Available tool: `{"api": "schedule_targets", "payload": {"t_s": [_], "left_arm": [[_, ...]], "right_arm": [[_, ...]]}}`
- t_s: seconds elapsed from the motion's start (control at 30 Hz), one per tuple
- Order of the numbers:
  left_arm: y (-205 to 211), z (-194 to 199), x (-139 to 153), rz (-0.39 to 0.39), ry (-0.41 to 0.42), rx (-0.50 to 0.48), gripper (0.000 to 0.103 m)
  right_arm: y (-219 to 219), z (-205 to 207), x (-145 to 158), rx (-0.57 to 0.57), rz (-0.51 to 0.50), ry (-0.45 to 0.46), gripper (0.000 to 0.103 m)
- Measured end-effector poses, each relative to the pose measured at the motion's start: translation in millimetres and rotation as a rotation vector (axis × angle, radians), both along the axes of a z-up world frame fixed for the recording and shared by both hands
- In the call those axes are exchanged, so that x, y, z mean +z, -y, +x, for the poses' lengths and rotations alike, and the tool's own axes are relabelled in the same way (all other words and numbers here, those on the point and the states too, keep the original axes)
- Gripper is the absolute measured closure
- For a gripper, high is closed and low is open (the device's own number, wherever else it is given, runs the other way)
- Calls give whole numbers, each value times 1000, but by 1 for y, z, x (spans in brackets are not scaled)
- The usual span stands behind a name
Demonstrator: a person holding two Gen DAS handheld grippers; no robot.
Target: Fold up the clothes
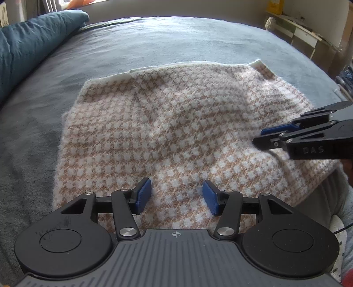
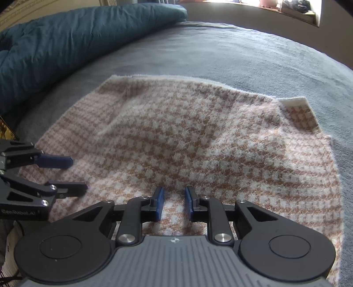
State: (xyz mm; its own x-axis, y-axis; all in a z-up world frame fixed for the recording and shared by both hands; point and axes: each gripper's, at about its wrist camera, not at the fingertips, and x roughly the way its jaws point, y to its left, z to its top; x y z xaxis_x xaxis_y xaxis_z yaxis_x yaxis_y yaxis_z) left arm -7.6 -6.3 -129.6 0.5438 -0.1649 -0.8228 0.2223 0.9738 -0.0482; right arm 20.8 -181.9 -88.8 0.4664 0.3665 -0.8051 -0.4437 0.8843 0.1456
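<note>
A beige-and-white houndstooth knit garment [image 1: 176, 123] [image 2: 198, 143] lies flat, partly folded, on the bed, with a white-edged corner [image 1: 262, 68] [image 2: 297, 110] sticking out at its far right. My left gripper [image 1: 176, 189] [image 2: 78, 174] stands open just above the garment's near left part, nothing between its blue pads. My right gripper [image 2: 174, 194] [image 1: 258, 136] hovers over the near right part, jaws a narrow gap apart. Only the knit below shows through that gap, and nothing is pinched.
A grey-blue blanket [image 1: 154, 39] [image 2: 242, 55] covers the bed all around the garment. A bunched teal duvet [image 1: 33, 44] [image 2: 66, 39] lies along the far left. A shelf unit [image 1: 304, 31] stands past the bed's right edge, and a window sill [image 2: 286, 11] lies beyond it.
</note>
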Motion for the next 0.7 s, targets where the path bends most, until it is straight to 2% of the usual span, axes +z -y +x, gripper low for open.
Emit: {"api": "schedule_targets", "payload": {"t_s": [0.13, 0.27, 0.33, 0.4, 0.43, 0.53, 0.6, 0.7], "left_arm": [[2, 1, 1, 9, -11, 13, 51], [3, 2, 1, 14, -20, 23, 51], [5, 2, 1, 20, -22, 26, 51], [7, 2, 1, 26, -27, 27, 50], [8, 2, 0, 31, -29, 27, 50], [8, 2, 1, 42, -27, 30, 50], [8, 2, 2, 40, -32, 36, 50], [9, 1, 1, 47, -33, 39, 50]], "right_arm": [[7, -13, 18, 28, 48, 9, 77], [9, -35, 34, 111, 99, 38, 65], [5, -41, 27, 135, 60, 39, 64], [-5, -45, 5, 125, -81, 28, 63], [-7, -46, -3, 127, -117, 35, 63], [-7, -51, -5, 113, -104, 56, 63], [-5, -51, 5, 119, -82, 76, 64], [-5, -61, 19, 189, -43, 146, 64]]}}
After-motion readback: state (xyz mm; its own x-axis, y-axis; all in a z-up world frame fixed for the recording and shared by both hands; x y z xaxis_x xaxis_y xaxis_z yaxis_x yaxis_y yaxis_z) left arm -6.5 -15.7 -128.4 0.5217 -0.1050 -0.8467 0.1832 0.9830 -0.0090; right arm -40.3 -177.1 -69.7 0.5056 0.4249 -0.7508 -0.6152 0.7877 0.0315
